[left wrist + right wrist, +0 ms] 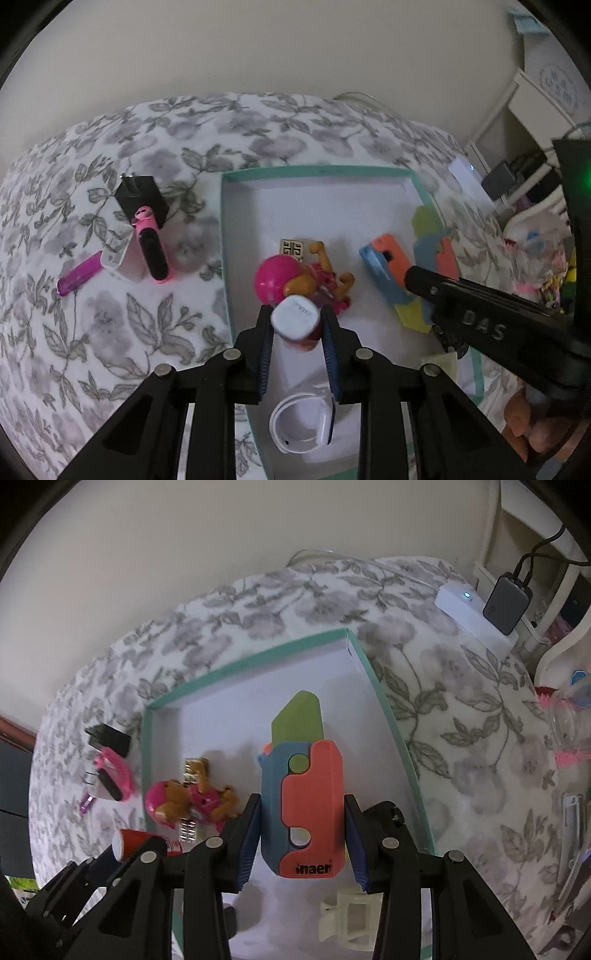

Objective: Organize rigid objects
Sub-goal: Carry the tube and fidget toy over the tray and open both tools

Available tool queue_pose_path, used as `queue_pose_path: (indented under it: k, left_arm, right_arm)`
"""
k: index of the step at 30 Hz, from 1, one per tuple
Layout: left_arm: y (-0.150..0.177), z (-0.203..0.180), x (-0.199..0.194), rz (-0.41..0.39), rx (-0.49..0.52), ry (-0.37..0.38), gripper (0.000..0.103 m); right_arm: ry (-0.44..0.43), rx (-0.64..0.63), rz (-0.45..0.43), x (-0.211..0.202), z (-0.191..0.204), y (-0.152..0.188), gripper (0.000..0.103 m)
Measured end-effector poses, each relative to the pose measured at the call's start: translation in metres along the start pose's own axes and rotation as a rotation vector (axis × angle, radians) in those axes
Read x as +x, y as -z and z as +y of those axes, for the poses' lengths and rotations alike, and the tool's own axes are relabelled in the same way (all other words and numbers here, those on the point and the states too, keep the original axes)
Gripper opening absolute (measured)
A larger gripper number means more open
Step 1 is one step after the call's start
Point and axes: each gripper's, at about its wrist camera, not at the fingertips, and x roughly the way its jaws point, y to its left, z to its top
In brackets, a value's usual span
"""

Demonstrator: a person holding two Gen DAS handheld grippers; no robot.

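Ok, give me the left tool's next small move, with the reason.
Probably lower it and let go. The left tool is shut on a small red container with a white cap, held above the teal-rimmed box by the pink toy figure; bare floor lies just below it, beside the white band.

The teal box (229, 236) has bare white floor across its upper half. At mid-frame a pink toy figure (295, 280) blocks the way, and a coiled white cable (299, 424) fills the bottom.
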Motion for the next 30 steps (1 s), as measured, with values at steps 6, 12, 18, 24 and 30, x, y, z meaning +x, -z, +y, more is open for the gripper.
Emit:
queue_pose_path:
  k: [6, 12, 18, 24, 30]
  left_arm:
    - [0.002, -0.007, 0.006, 0.025, 0.034, -0.024, 0.026]
    - [0.001, -0.002, 0.006, 0.038, 0.015, -0.016, 0.026]
    - [0.001, -0.003, 0.004, 0.048, 0.01, -0.006, 0.028]
    - [-0.002, -0.005, -0.003, 0.055, 0.015, 0.005, 0.042]
    - [-0.012, 0.01, -0.023, 0.013, -0.038, -0.015, 0.054]
  right_arm:
    - [0.006, -0.003, 0.04, 0.012, -0.002, 0.004, 0.045]
    - [0.027, -0.014, 0.066, 0.017, 0.0, 0.006, 0.046]
    - [0.04, -0.013, 0.071, 0.015, 0.0, 0.005, 0.047]
    - [0.041, -0.012, 0.037, 0.002, 0.001, 0.001, 0.061]
    - [0.047, -0.022, -0.042, -0.029, 0.006, -0.008, 0.063]
